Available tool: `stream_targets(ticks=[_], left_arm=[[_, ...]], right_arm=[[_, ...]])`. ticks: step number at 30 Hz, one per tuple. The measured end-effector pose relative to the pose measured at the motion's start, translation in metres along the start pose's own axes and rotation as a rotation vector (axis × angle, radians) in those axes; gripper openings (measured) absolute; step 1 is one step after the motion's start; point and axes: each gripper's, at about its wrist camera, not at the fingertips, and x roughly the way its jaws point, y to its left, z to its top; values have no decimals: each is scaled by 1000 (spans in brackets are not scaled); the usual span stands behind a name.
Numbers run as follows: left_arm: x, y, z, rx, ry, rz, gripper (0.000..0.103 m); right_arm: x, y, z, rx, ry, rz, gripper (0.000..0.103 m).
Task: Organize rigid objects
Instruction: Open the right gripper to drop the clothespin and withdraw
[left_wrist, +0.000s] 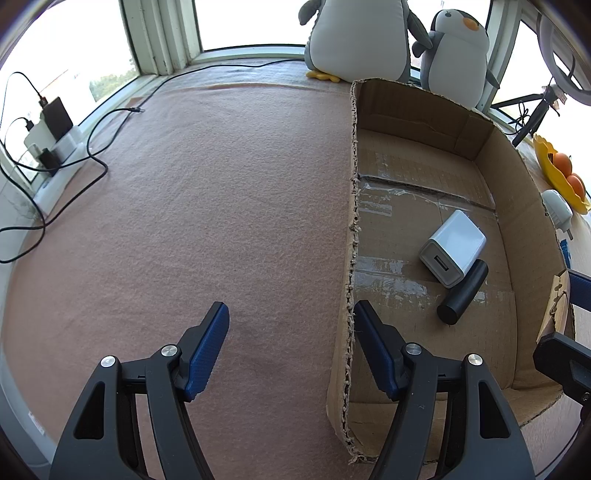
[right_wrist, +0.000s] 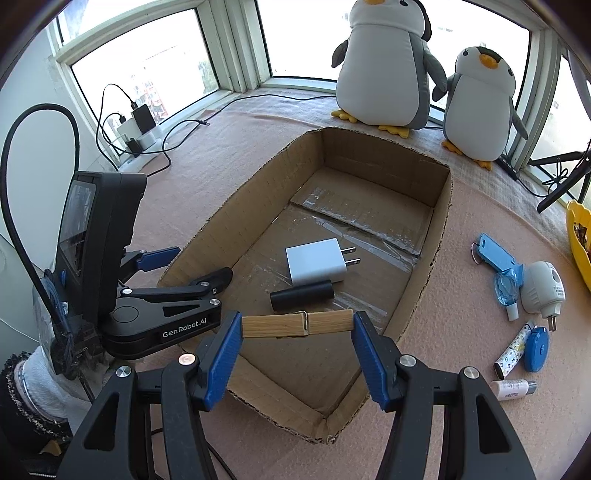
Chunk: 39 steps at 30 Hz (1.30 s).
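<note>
Right now your right gripper (right_wrist: 296, 326) is clenched end to end on a pale wooden spring clothespin (right_wrist: 295, 324), its blue pads pressing the two ends so the pin lies crosswise between them. That lengthwise hold keeps the spring from popping open, I judge, and lets the pin drop flat when you let go. It hangs over the near part of the shallow brown cardboard box (right_wrist: 441, 221), inside the rim.

Just beyond the pin, on the taped floor, a matte black cylinder (right_wrist: 302, 294) lies touching a white square wall charger (right_wrist: 317, 265). You have bare floor nearer you and a wide stretch toward the far wall, so set the pin short of the cylinder.

Your left gripper (left_wrist: 291, 350) stands released and holds nothing, straddling the box's ragged left wall with one finger inside and one over the pink felt tabletop (left_wrist: 184, 203); it seems parked there to steady or wait. Mind that torn edge when you lift away.

Outside the right wall, well apart from the box, more pieces wait: a blue key-shaped tag (right_wrist: 495, 254), a grey-white plug-in device (right_wrist: 541, 291), a patterned tube (right_wrist: 511, 350), a blue round tape measure (right_wrist: 537, 349) and a small white bottle (right_wrist: 513, 389). Room there is open for reaching.
</note>
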Motion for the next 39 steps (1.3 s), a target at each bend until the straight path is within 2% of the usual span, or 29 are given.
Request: stream_targets(ticks=[10, 16, 25, 33, 39], left_arm=[[0, 1, 2, 1, 0, 1, 70], [0, 1, 2, 2, -3, 2, 70], [1, 0, 2, 2, -4, 3, 70], [0, -2, 1, 7, -6, 6, 70], [0, -3, 1, 11, -7, 8, 70]], right_arm=[[-1, -3, 1, 21, -1, 13, 57], [-2, 0, 2, 6, -4, 16, 63], [-9, -8, 2, 47, -19, 10, 63], [-31, -46, -12, 188, -50, -41, 63], [-45, -101, -33, 384, -62, -109, 63]])
